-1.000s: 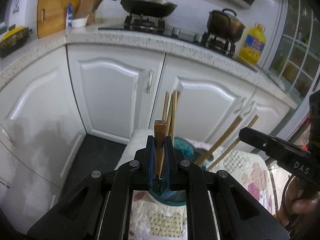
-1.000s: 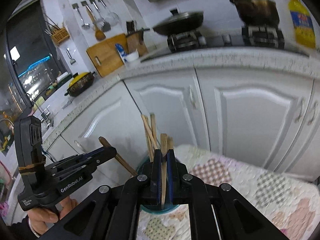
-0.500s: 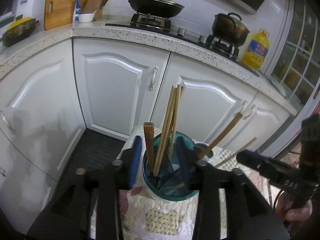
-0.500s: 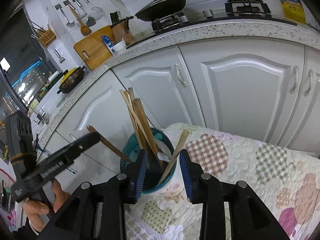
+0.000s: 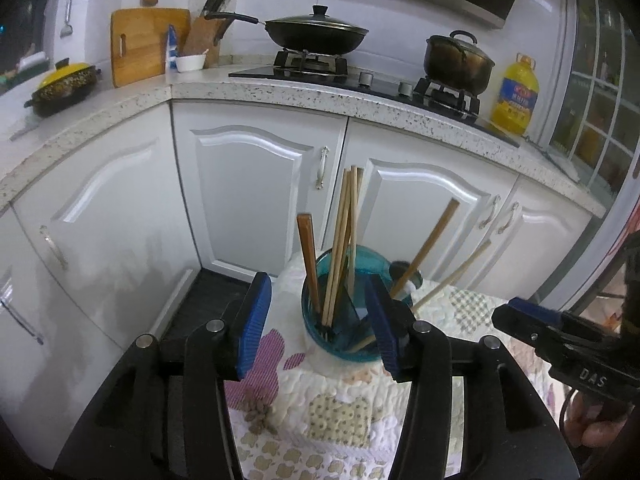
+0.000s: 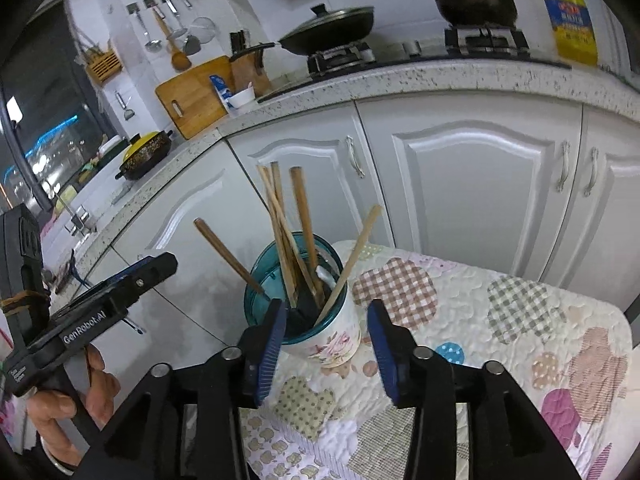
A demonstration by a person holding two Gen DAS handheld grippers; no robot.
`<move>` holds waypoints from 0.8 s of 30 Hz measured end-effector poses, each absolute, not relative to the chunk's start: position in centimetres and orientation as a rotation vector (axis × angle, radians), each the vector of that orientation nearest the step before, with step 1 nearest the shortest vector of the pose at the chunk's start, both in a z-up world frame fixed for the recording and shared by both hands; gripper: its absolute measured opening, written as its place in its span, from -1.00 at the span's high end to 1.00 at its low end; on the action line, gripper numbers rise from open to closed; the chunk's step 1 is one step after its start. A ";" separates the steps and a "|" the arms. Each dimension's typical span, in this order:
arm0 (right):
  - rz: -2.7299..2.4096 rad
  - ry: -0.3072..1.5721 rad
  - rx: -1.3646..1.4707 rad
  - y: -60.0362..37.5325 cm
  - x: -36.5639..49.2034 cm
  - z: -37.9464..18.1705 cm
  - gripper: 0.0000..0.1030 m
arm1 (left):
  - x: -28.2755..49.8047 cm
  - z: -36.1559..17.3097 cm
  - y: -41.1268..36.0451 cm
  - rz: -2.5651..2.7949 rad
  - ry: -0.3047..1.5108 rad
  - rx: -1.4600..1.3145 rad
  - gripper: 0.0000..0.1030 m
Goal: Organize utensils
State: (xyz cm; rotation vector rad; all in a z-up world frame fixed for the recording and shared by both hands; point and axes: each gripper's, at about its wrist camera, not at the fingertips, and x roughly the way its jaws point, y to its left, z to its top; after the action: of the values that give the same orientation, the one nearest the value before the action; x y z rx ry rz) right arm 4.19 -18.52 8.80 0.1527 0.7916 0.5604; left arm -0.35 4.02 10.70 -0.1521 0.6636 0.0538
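Reading "GenRobot.AI" on left hand-held gripper (image 6: 132,276).

Your left claw (image 5: 318,326): black frame, ribbed blue pads, silver screws, white "GenRobot.AI" on its side. Right claw (image 6: 326,340): same build, "DAS" lettering. Bracelet on your left wrist.

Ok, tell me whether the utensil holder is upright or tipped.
Upright. The holder stands on its base on the quilted cloth, teal rim up, with chopsticks and wooden handles leaning out the top.
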 end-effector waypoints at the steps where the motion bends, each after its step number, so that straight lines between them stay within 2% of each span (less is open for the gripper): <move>1: 0.557 0.780 0.141 -18.3 3.8 8.8 0.15 | -0.6 10.5 3.8 0.057 0.667 -0.144 0.06; 8: 0.514 0.750 0.068 -17.0 2.2 8.5 0.11 | -1.7 9.6 3.1 0.072 0.686 -0.131 0.06; 11: 0.501 0.741 0.066 -16.9 1.6 8.3 -0.02 | -2.0 9.6 3.0 0.090 0.678 -0.121 0.06; 24: 0.461 0.725 0.039 -15.7 0.9 8.2 -0.08 | -3.0 9.3 2.9 0.126 0.659 -0.097 0.06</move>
State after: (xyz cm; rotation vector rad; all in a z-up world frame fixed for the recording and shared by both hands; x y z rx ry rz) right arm 0.86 -15.72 8.22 0.0394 0.7254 0.4610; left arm -3.00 2.88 9.27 -0.0973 0.6591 0.1257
